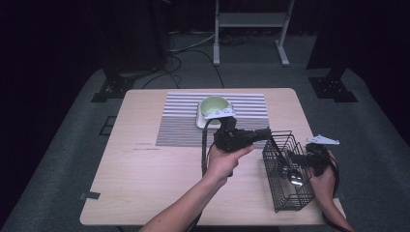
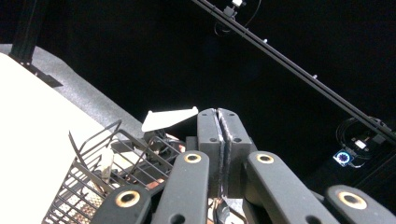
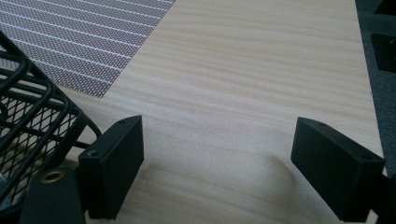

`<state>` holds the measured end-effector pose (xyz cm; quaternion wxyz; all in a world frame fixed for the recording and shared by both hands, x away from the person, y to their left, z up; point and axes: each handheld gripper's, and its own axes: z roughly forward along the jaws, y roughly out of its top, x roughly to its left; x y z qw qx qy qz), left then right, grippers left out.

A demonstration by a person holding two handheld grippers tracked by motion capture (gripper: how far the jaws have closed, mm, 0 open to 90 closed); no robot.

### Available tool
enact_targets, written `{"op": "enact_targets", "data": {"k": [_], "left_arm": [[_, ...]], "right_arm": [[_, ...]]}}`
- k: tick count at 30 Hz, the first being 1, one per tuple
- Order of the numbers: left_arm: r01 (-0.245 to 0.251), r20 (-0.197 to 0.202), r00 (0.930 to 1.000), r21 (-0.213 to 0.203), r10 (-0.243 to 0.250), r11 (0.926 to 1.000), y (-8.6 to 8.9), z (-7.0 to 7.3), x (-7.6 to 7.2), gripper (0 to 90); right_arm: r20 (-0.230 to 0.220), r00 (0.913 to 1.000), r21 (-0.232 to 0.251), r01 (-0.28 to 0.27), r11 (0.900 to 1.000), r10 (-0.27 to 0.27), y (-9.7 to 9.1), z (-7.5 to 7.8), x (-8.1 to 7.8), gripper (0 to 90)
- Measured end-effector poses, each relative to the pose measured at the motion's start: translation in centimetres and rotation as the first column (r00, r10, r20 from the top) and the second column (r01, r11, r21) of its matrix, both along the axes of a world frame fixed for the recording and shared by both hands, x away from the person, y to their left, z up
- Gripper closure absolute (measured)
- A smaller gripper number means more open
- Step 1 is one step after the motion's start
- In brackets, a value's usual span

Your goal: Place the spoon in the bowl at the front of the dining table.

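Left gripper [image 1: 263,134], fingers pressed together on nothing visible, hovers at the far left rim of the wire basket [image 1: 285,203] on the bench [image 1: 145,183]; right gripper [image 1: 295,157], fingers spread, sits at the basket's right wall, nearer the spoon [image 1: 295,180] inside.

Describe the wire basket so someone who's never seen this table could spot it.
Start at the pale wooden table and go to its near right corner. The black wire basket stands there, beside the right gripper; nothing else on the table is an open mesh box.
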<state>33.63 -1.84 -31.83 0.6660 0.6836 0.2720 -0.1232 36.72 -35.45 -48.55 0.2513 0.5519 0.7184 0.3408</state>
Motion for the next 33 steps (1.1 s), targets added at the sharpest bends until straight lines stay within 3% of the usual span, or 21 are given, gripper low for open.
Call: {"op": "enact_targets", "data": {"k": [14, 19, 33], "left_arm": [[-0.014, -0.007, 0.9999, -0.011, 0.014, 0.9998, 2.0, 1.4, 0.0, 89.0], [-0.024, 0.005, 0.9997, 0.004, 0.024, 0.9997, 2.9, 1.8, 0.1, 89.0], [-0.096, -0.02, 0.9952, 0.007, 0.096, 0.9954, 6.5, 1.0, 0.9, 89.0]], "right_arm": [[-0.001, 1.0, -0.005, 0.001, 1.0, -0.001, 0.0, 0.0, 0.0, 16.1], [-0.001, 1.0, -0.007, 0.001, 1.0, -0.001, 0.0, 0.0, 0.0, 16.1], [-0.001, 1.0, -0.008, 0.002, 1.0, -0.002, 0.1, 0.0, 0.0, 16.1]]}}
